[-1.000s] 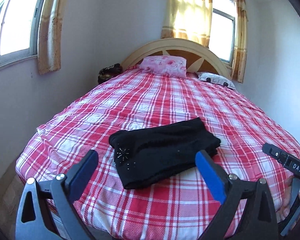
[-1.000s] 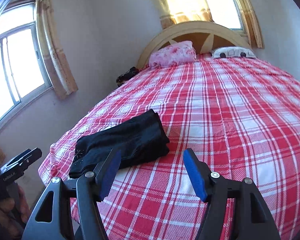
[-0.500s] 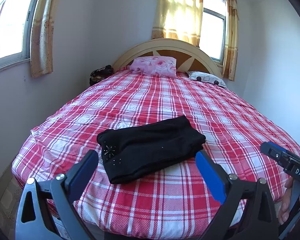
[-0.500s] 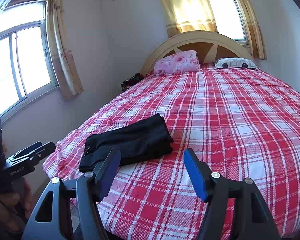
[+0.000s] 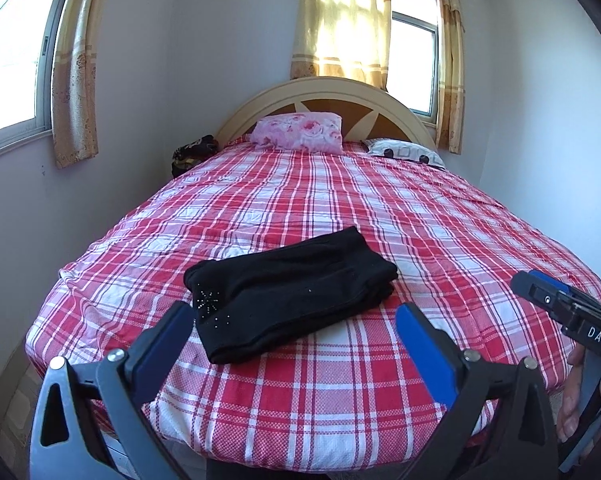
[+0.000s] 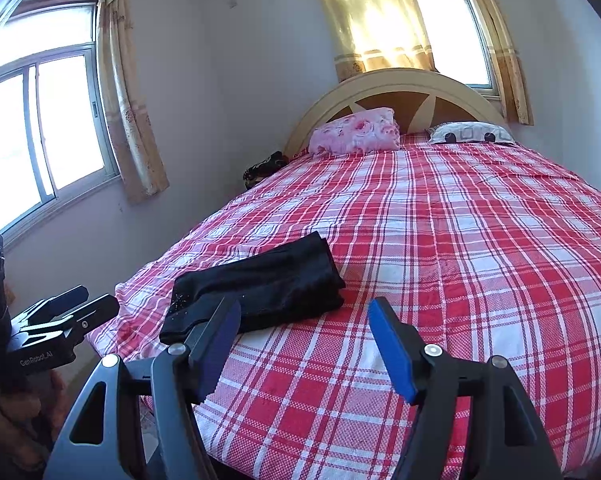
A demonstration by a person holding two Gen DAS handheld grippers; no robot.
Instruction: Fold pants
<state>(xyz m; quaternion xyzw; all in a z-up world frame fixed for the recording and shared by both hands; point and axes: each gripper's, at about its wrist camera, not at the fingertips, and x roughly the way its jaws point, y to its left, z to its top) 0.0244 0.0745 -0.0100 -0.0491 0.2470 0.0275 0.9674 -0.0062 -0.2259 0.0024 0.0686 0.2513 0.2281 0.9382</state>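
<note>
The black pants (image 5: 290, 290) lay folded into a compact bundle on the bed (image 5: 340, 408), near its foot edge and toward the side by the wall with the window. A small beaded pattern showed at 1 end. The left gripper (image 5: 292, 344) hung short of the bundle, its 2 blue pads spread wide with nothing between them. The right gripper (image 6: 304, 344) hovered beside it, equally spread and empty. A pink pillow (image 5: 298, 133) leaned against the headboard (image 5: 400, 110).
</note>
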